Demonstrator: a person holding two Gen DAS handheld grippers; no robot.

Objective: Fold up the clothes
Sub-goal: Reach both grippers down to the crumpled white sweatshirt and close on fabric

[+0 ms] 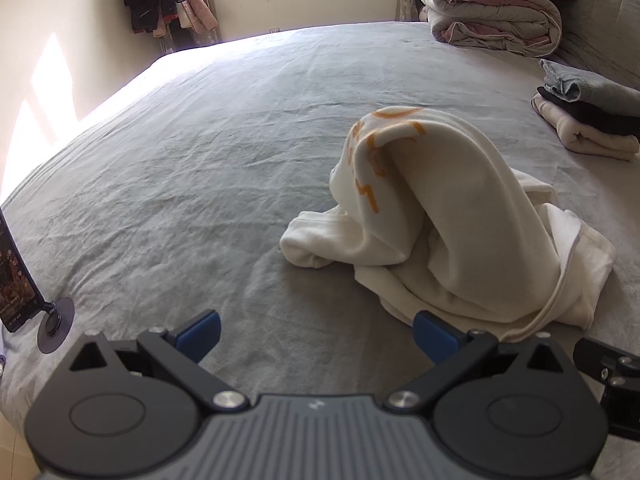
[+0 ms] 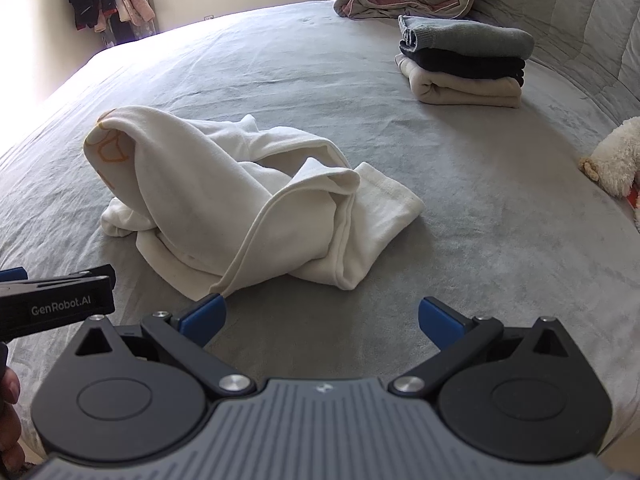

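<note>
Three folded garments (image 2: 464, 62) stacked on bed (image 2: 460, 208); white garment (image 2: 224, 204) lay crumpled, unfolded; left gripper (image 1: 316, 334) and right gripper (image 2: 322, 318) spread wide, empty.

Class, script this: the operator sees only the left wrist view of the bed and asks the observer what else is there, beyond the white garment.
Operator: Anything past the folded stack?
Observer: Yes. A fluffy cream plush toy lies on the bed, nearer and to the stack's right.
Operator: How do the right gripper's jaws stand?
Observer: The right gripper is open and holds nothing, close to the white garment.
</note>
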